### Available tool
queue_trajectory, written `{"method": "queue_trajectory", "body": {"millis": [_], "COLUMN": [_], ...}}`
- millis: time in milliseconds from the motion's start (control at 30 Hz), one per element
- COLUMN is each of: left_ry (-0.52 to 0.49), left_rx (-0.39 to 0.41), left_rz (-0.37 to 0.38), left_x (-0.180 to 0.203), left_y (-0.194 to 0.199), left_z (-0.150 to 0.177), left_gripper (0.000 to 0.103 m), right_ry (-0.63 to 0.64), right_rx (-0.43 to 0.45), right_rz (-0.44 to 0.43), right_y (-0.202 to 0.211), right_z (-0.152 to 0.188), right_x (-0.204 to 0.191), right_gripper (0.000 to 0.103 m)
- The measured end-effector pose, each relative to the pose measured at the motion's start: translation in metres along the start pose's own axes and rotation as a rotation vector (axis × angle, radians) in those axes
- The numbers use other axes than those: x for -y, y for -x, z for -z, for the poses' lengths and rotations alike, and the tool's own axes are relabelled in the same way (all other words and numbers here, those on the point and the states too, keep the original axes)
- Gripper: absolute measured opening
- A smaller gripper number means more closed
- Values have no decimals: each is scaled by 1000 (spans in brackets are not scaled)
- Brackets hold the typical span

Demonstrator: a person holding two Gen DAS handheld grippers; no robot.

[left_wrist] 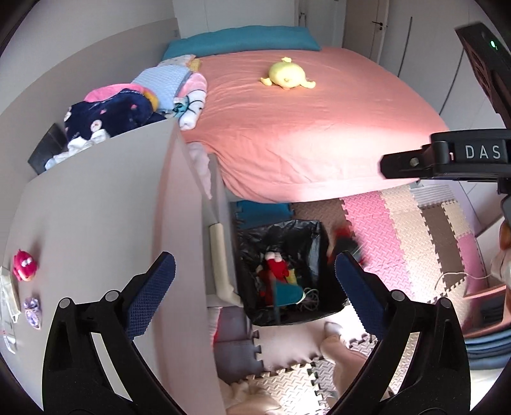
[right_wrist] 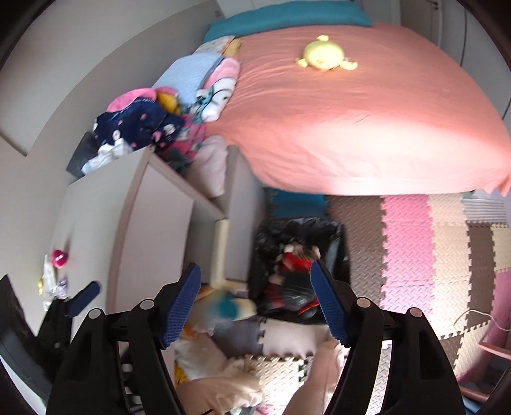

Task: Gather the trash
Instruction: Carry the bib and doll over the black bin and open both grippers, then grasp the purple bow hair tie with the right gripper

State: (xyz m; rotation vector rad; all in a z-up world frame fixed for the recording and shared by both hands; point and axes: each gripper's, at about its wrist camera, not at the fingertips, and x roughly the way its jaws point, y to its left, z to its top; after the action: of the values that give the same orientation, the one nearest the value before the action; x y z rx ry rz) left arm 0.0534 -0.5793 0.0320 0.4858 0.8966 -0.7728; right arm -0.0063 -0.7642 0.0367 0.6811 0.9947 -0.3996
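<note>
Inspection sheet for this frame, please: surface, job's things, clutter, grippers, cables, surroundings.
Surface: foam puzzle mat on the floor; grey desk top at left.
Job's things: black-lined bin beside the bed, holding red and teal items; a blurred red-black item at its rim.
Clutter: pink toy and wrappers on the desk; clothes pile behind.
Grippers: left gripper open, empty; right gripper open, empty, both above the bin.
Cables: thin white cord on the mat.
Surroundings: pink bed, yellow plush, closed door.
</note>
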Motion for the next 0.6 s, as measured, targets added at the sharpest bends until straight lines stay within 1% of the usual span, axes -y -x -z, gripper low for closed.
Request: {"method": "queue_trajectory", "body": {"millis": [133, 167, 267, 400, 600], "left_ry": [70, 79, 107, 160, 221], "left_rx": [20, 26, 53, 75, 104], "left_rz": [-3, -4, -28, -36, -79], "left_x": [-31, -33, -51, -78, -121], "left_y": [16, 20, 33, 49, 74], "left_z": [5, 5, 9, 20, 41], "left_gripper": [97, 97, 97, 97, 97], "right_ry": [35, 52, 98, 161, 254], "right_rx": [26, 32, 35, 38, 35], "right_rz": [-33, -41, -58, -93, -139], "right_y": [6, 7, 9, 15, 20], "right_z": [2, 3, 5, 11, 23], "right_x": [-18, -27, -50, -89, -152], "right_gripper": [72, 72, 72, 72, 72]}}
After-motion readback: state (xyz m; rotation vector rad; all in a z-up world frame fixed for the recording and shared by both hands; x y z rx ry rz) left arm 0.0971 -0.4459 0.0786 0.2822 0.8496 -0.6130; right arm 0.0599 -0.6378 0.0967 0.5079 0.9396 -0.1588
